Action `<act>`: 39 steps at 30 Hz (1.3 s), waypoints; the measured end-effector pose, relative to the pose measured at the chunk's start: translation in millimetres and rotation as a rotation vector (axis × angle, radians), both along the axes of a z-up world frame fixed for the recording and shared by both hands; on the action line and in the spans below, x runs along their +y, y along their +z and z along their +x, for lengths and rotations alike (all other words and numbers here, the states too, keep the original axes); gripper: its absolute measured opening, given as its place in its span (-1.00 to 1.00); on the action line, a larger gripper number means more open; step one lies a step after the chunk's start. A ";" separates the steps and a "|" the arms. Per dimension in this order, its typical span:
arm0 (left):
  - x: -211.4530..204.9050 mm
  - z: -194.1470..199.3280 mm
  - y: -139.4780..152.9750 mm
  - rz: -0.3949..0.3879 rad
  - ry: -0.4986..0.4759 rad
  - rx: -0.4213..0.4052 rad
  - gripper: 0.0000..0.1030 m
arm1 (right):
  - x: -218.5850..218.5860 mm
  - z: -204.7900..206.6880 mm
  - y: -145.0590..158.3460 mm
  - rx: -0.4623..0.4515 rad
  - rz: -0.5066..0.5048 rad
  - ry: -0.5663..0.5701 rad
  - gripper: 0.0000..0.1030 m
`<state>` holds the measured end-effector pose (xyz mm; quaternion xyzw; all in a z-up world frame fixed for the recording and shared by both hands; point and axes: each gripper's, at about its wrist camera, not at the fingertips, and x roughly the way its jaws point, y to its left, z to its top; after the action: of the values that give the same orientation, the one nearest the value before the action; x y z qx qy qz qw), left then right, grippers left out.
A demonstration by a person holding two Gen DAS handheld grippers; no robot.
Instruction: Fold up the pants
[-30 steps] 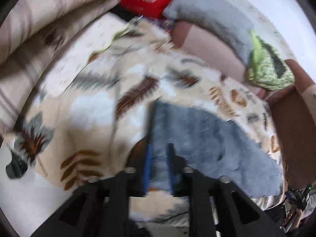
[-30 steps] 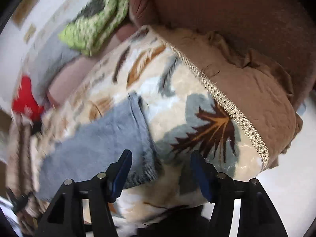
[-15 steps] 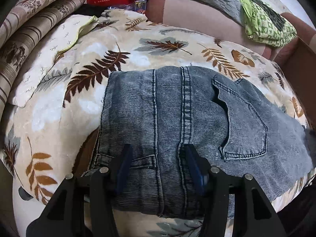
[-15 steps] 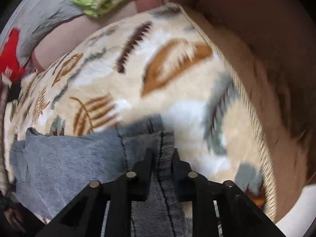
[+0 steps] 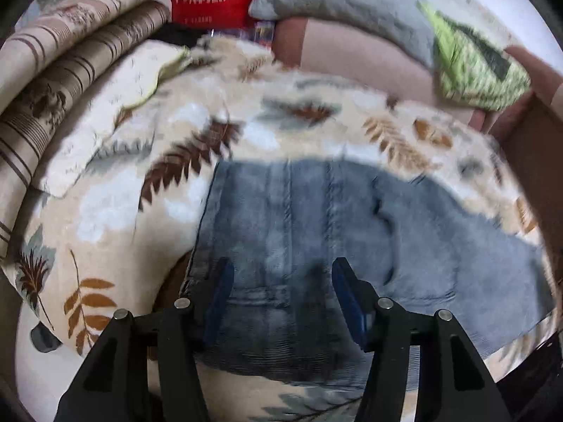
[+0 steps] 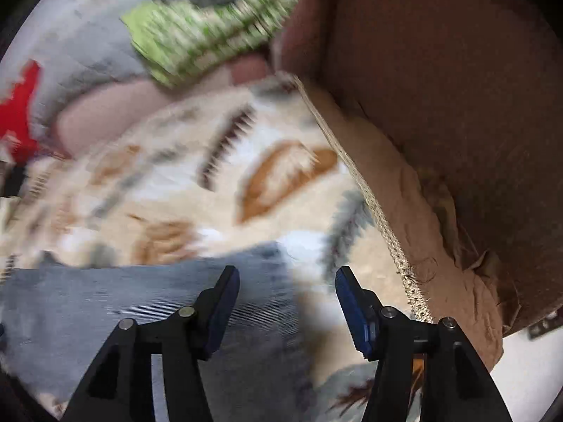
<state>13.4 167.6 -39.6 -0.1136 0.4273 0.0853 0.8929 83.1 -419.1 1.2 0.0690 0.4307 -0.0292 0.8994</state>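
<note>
Blue-grey corduroy pants (image 5: 316, 232) are laid flat, folded, long axis left-right; left gripper (image 5: 279, 295) and right gripper (image 6: 286, 302) are held spread, empty.

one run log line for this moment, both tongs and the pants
left tongs: open over jeans | right tongs: open | jeans flat on leaf blanket

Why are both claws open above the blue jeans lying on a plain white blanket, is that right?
Nearly right. The left claw and the right claw are both open over the blue jeans. But the blanket is not plain white: it is cream with brown, orange and grey leaf prints. The left wrist view shows this best.
</note>
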 end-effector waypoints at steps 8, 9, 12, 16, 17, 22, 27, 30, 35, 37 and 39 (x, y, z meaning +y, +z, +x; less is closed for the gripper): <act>9.7 6.0 -42.7 0.062 0.078 0.147 0.34 | 27.8 -23.6 -80.4 0.303 0.303 0.113 0.34; 13.4 4.8 -38.3 0.060 0.099 0.150 0.31 | 30.6 -25.7 -70.4 0.259 0.274 0.112 0.34; 12.5 -0.8 -6.1 0.097 0.159 0.077 0.31 | 51.8 -23.3 -25.8 0.173 0.185 0.162 0.34; -18.9 -0.2 18.0 0.079 0.049 -0.044 0.42 | 121.2 -1.3 14.8 0.101 0.143 0.349 0.35; -30.1 4.4 14.0 0.088 -0.002 -0.043 0.47 | 142.8 7.3 15.1 0.105 0.157 0.407 0.35; -21.8 22.6 -50.9 0.126 0.015 0.132 0.53 | 262.5 59.7 -3.3 0.147 0.135 0.635 0.35; -24.2 21.8 -50.9 0.162 -0.003 0.112 0.58 | 347.3 122.1 -54.1 0.276 0.128 0.712 0.35; -20.8 22.0 -50.3 0.148 -0.011 0.110 0.58 | 379.0 130.1 -86.4 0.401 0.058 0.808 -0.58; -24.3 15.4 -50.8 0.170 -0.008 0.092 0.59 | 369.8 140.3 -84.0 0.321 0.044 0.688 -0.75; -23.3 15.1 -50.3 0.166 -0.008 0.090 0.59 | 366.8 141.0 -88.7 0.302 0.070 0.649 -0.72; -22.1 15.5 -50.4 0.158 -0.010 0.087 0.59 | 358.4 136.8 -86.0 0.274 0.139 0.632 -0.66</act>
<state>28.9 145.5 -90.1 -0.0367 0.4583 0.1190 0.8800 219.9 -60.7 -84.8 -0.0114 0.5483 0.2711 0.7911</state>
